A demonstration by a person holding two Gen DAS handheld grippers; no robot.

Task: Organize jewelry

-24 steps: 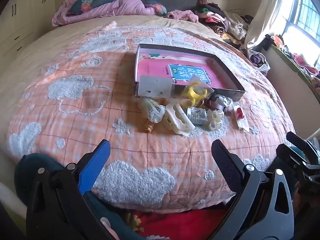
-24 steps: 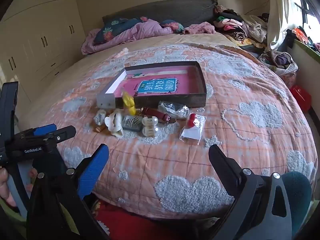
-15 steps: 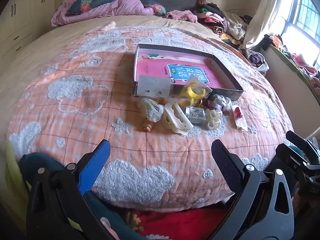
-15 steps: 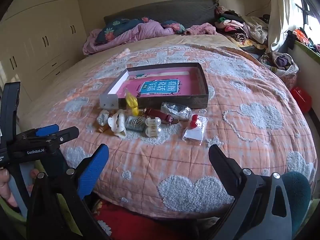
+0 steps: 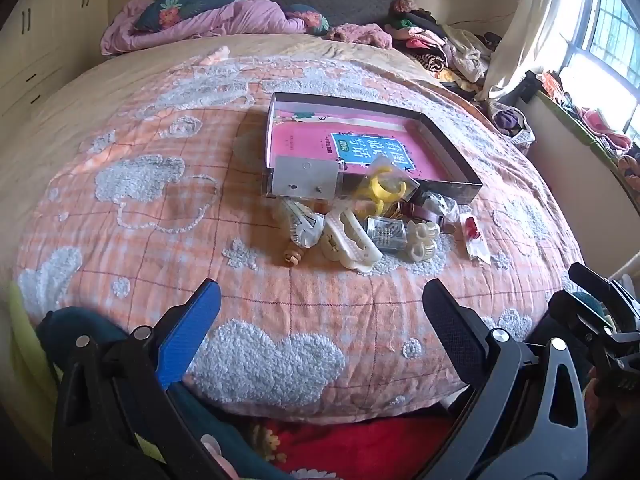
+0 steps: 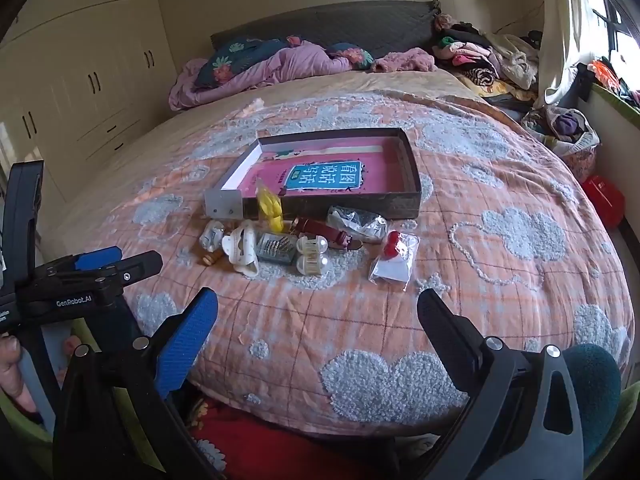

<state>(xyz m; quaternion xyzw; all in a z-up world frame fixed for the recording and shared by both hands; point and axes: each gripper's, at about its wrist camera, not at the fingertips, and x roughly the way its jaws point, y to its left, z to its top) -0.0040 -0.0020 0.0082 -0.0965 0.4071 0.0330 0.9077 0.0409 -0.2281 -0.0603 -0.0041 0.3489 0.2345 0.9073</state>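
Note:
A shallow open box (image 5: pixel 448 148) (image 6: pixel 412 164) with a pink book inside lies on the bed. A heap of jewelry lies against its near wall: a yellow bagged piece (image 5: pixel 384 190) (image 6: pixel 270 208), a white hair claw (image 5: pixel 350 240) (image 6: pixel 242 250), a clear case (image 5: pixel 384 232) (image 6: pixel 276 249), a pearl clip (image 6: pixel 311 254), a red-brown strap (image 6: pixel 326 232) and a bagged red item (image 5: pixel 474 234) (image 6: pixel 394 256). My left gripper (image 5: pixel 320 316) and right gripper (image 6: pixel 318 320) are both open and empty, well short of the heap at the bed's near edge.
The orange quilt (image 5: pixel 160 208) covers the bed. Pillows and a purple blanket (image 6: pixel 272 64) lie at the head, clothes (image 6: pixel 480 56) at the far right. Cupboards (image 6: pixel 80 80) stand left. A red object (image 6: pixel 602 200) sits on the floor at right.
Both grippers have moved slightly toward the bed; the box and jewelry sit a little lower and larger in both views. Jaws stay open.

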